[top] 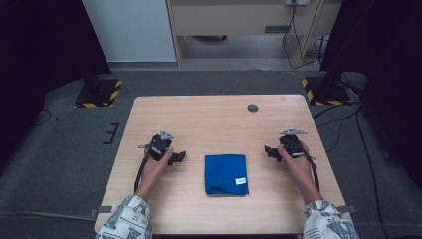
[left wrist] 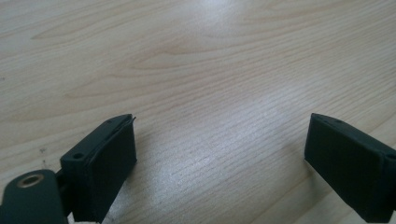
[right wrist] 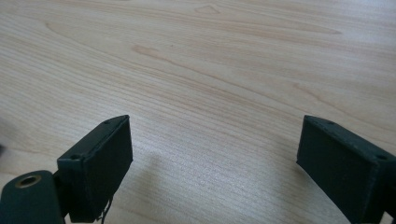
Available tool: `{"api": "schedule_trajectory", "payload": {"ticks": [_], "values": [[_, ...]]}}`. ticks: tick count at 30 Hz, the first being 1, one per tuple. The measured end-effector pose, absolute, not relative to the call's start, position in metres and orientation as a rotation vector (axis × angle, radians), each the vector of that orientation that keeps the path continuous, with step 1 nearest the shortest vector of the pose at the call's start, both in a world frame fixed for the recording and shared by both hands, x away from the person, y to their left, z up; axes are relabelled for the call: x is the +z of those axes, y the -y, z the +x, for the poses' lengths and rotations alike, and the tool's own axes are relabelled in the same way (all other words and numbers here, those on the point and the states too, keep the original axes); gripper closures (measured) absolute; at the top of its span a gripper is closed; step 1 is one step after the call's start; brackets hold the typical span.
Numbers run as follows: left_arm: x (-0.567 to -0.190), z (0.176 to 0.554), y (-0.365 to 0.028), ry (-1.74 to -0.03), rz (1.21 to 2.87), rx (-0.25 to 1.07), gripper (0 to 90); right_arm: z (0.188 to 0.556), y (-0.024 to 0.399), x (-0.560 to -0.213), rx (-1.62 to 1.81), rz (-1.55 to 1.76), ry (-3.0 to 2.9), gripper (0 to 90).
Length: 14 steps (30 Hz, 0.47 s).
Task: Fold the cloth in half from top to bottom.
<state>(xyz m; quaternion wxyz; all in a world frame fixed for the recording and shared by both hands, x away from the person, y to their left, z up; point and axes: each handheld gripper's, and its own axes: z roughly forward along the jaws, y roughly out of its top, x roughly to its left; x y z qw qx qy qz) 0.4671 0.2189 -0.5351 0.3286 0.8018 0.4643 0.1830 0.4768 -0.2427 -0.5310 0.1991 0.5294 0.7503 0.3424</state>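
A folded blue cloth [top: 226,174] with a small white tag lies flat on the wooden table [top: 219,119], near the front middle. My left gripper [top: 180,157] rests on the table to the cloth's left, apart from it, its jaws pointing toward the cloth. My right gripper [top: 269,151] rests to the cloth's right, also apart from it and pointing inward. In the left gripper view the left gripper [left wrist: 219,154] stands open over bare wood. The right gripper [right wrist: 215,158] is open too, with only wood between its black pads.
A small dark round mark [top: 253,107] sits near the table's far edge. Grey carpet surrounds the table, with striped stand bases [top: 98,93] at the far left and far right [top: 323,89], and cables on the floor at right.
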Motion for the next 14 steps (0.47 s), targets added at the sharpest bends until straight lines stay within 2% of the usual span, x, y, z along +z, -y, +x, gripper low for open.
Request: {"api": "schedule_trajectory", "payload": {"ticks": [7,14], "values": [[-0.538,0.464,-0.216,-1.198,2.100,0.501,3.2,0.479,0.237,-0.540,0.884,1.453,-2.086,7.7],[-0.538,0.464,-0.216,-1.203,2.099,0.502,2.2,0.462,0.238,-0.540,0.883,1.453,-2.084,7.5]]}}
